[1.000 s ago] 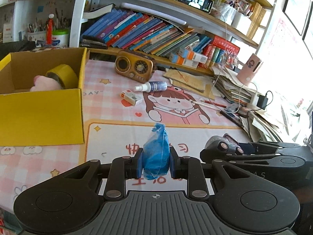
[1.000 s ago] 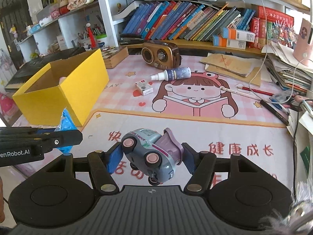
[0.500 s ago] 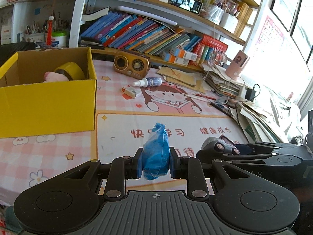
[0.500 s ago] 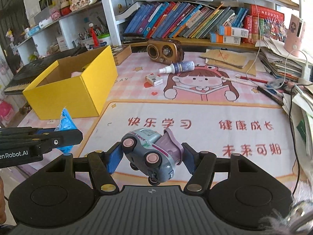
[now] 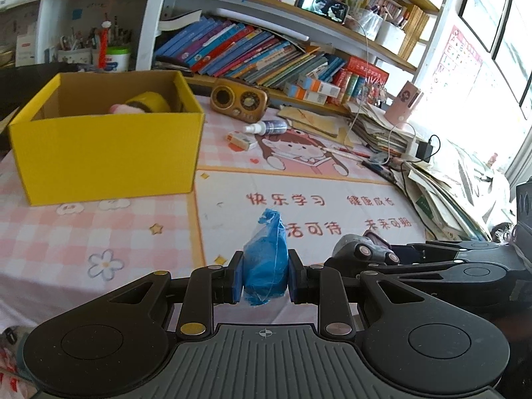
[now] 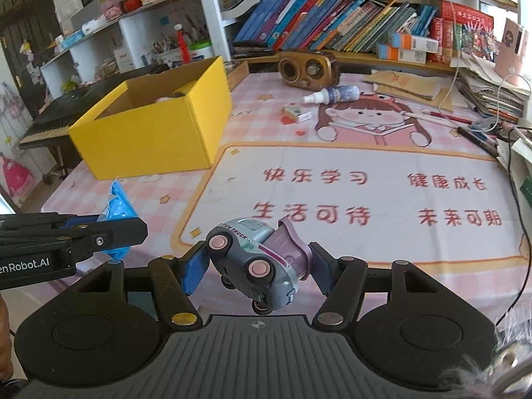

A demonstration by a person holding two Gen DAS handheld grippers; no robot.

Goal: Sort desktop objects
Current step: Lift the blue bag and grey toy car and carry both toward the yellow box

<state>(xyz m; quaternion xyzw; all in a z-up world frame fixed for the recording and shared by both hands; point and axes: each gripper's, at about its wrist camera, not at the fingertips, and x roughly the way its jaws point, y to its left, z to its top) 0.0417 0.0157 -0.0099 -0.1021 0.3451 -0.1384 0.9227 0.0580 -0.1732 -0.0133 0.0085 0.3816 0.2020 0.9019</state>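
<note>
From the left wrist, we see the left gripper (image 5: 265, 281) clamped on a blue bag (image 5: 265, 259), its knotted tip pointing to 12 o'clock above the pads; the yellow box (image 5: 106, 153) stands at 10 o'clock on the pink desk mat (image 5: 99, 232), a tape roll (image 5: 148, 101) and pink toy (image 5: 124, 109) inside it, while a spray bottle (image 5: 266, 128) lies at 12 o'clock near a radio (image 5: 239, 99). From the right wrist, we see the right gripper (image 6: 254, 264) closed on a tilted toy truck (image 6: 256, 259), with the bag in the other gripper at 9 o'clock and the box at 10 o'clock, well apart from both tools.
</note>
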